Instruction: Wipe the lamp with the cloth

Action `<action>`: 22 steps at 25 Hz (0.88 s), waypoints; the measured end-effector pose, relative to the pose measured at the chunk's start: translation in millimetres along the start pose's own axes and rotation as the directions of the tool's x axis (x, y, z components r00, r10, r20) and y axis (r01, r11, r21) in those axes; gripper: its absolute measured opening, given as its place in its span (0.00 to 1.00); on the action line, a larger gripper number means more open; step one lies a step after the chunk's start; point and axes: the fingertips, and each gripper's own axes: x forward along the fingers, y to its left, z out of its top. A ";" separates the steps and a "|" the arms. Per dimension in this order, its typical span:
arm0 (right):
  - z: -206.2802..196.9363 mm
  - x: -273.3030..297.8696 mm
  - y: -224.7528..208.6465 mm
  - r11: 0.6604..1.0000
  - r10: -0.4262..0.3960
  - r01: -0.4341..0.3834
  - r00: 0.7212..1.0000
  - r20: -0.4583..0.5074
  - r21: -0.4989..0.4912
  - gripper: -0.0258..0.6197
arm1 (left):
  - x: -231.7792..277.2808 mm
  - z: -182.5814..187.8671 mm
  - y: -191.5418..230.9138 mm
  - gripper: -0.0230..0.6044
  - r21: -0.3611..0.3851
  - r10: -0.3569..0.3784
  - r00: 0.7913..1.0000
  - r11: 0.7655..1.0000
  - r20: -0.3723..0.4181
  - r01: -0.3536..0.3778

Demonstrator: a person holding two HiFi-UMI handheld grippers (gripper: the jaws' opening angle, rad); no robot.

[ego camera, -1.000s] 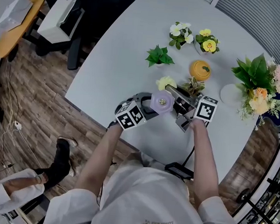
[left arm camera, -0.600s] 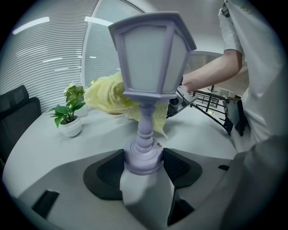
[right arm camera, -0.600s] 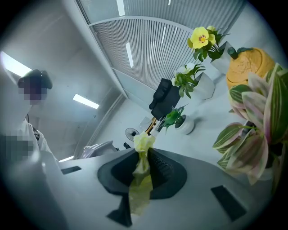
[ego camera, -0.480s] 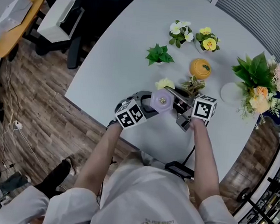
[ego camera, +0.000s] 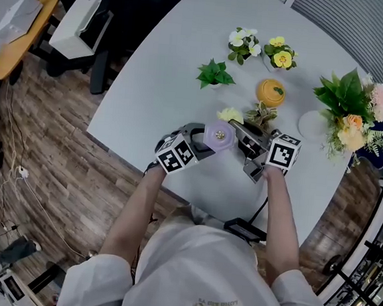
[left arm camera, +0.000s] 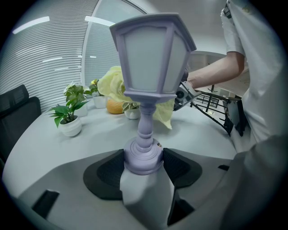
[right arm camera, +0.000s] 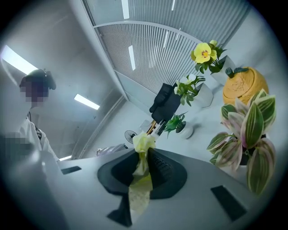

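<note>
The left gripper's [left arm camera: 144,167] jaws clamp the round base of the lilac lamp [left arm camera: 153,54], upright between them. The right gripper's [right arm camera: 143,167] jaws pinch the yellow cloth [right arm camera: 143,144], bunched just behind the lamp's shade. Left of the left jaws, a white pot [left arm camera: 72,128] on the tabletop [ego camera: 171,80] holds a leafy plant [left arm camera: 67,109].

Upright lilac lamp [left arm camera: 150,67], bunched yellow cloth [right arm camera: 140,186]

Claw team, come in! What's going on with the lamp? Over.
Left claw shut on lamp base. Right claw shut on yellow cloth, behind lamp head. Striped plant close by right claw.
</note>
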 end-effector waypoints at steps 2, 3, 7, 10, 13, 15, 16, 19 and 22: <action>1.2 -3.7 2.4 1.000 0.002 -0.002 1.000 0.010 -0.001 0.14 | 0.3 0.1 0.0 0.48 0.000 0.000 1.000 1.000 0.000 0.000; 1.1 -5.7 3.2 1.000 0.003 -0.003 1.000 0.011 -0.001 0.14 | 0.5 0.1 0.0 0.48 -0.001 -0.001 1.000 1.000 0.000 0.001; -1.6 -13.2 6.6 1.000 -0.001 0.001 1.000 0.008 -0.005 0.14 | -0.1 -0.2 0.0 0.48 -0.002 -0.002 1.000 1.000 0.001 0.002; -2.1 -16.1 10.0 1.000 -0.003 0.003 1.000 0.012 -0.009 0.14 | -0.1 -0.2 -0.2 0.48 -0.002 -0.002 1.000 1.000 -0.001 0.002; -3.6 -20.0 13.5 1.000 -0.005 0.006 1.000 0.016 -0.011 0.14 | 0.6 -1.0 -0.7 0.48 -0.004 -0.004 1.000 1.000 -0.003 0.004; -4.4 -23.0 15.4 1.000 -0.007 0.008 1.000 0.019 -0.011 0.14 | 0.3 -1.3 -0.4 0.48 -0.004 -0.003 1.000 1.000 -0.003 0.003; -4.5 -24.7 16.3 1.000 -0.008 0.008 1.000 0.021 -0.011 0.14 | 0.3 -1.2 -0.2 0.48 -0.003 -0.003 1.000 1.000 -0.003 0.003; -4.8 -29.3 19.2 1.000 -0.007 0.007 1.000 0.022 -0.013 0.14 | 0.3 -0.7 0.6 0.48 -0.005 -0.003 1.000 1.000 -0.003 0.003; -7.7 -34.4 22.9 1.000 -0.004 0.005 1.000 0.020 -0.011 0.14 | -0.1 -0.8 0.1 0.48 -0.006 -0.002 1.000 1.000 -0.004 0.002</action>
